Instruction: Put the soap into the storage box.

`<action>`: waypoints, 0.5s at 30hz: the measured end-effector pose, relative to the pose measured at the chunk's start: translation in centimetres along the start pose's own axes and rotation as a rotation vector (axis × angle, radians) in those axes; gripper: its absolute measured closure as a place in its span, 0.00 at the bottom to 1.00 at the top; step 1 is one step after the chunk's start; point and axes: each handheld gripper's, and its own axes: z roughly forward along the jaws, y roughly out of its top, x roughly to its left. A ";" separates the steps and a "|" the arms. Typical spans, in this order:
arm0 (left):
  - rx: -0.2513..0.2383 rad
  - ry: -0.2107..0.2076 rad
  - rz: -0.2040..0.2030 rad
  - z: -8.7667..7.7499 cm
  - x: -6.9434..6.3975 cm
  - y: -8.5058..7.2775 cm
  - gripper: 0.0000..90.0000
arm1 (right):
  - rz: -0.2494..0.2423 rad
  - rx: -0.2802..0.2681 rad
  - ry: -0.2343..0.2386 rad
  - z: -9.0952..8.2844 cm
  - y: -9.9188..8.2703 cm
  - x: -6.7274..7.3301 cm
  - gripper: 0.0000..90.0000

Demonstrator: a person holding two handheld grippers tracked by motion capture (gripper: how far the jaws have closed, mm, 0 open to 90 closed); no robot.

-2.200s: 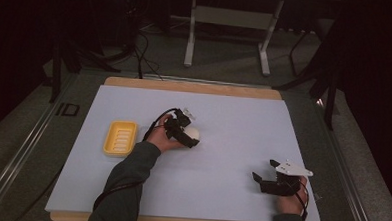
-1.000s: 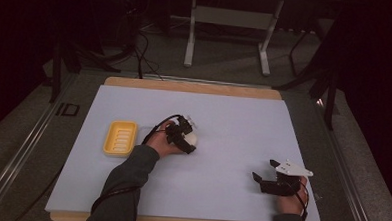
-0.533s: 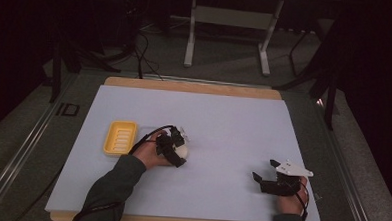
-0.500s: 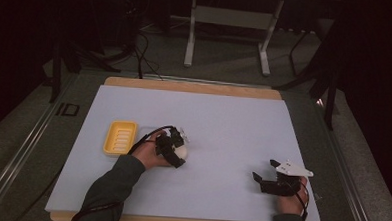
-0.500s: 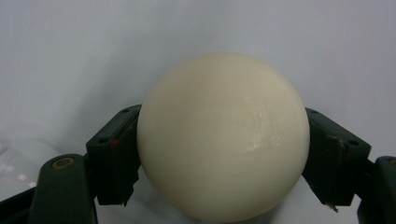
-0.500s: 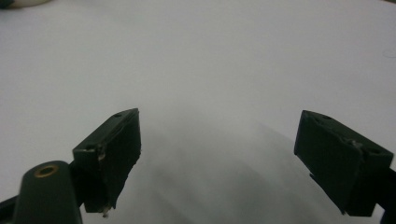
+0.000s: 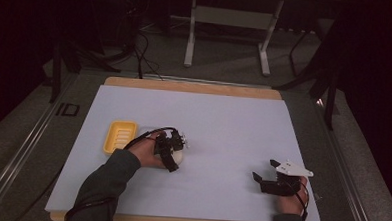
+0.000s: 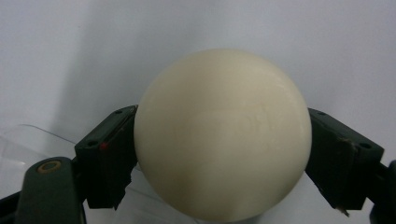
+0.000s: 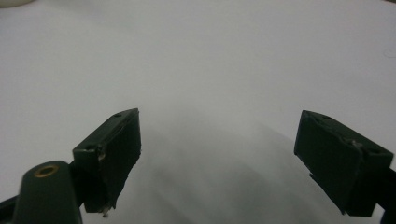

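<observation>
Cream-white and smooth, a ball (image 8: 223,135) sits between the two black jaws of the left gripper (image 8: 223,161). In the left gripper view the left pad (image 8: 114,156) lies right against the ball's side; at the right pad (image 8: 334,161) I cannot tell whether there is contact or a hair of a gap. The jaws have just been opening, with the ball between them, so the clamp looks slackened rather than tight, and the ball appears to rest on the pale sheet below.

From the high view, the ball (image 7: 178,155) lies on the white sheet (image 7: 223,121) that covers the wooden table (image 7: 195,86), just to the right of a yellow tray (image 7: 120,136). The left gripper (image 7: 171,150) sits over the ball, near the tray but not touching it, held by the person's left hand (image 7: 149,151), with a grey sleeve (image 7: 105,186) running back toward the table's near edge. A black cable (image 7: 145,136) loops from this gripper toward the tray.

The right gripper (image 7: 266,179) is well to the right of the tray, close to the near edge of the sheet, held in the right hand (image 7: 290,197). Its jaws stand wide apart with nothing between them; in the right gripper view (image 9: 229,161) only the bare sheet lies beyond them.
</observation>
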 end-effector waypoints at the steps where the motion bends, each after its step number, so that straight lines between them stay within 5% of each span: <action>1: 0.007 -0.003 0.003 0.0 0.1 0.1 0.20 | 0.001 0.000 0.000 0.0 0.0 0.0 0.16; 9: 0.060 -0.046 0.031 0.3 0.8 0.7 0.18 | 0.000 0.002 0.001 0.0 0.0 0.0 0.16; 15: 0.091 -0.039 0.059 0.3 0.7 1.1 0.18 | 0.001 0.002 0.001 0.0 0.0 0.0 0.16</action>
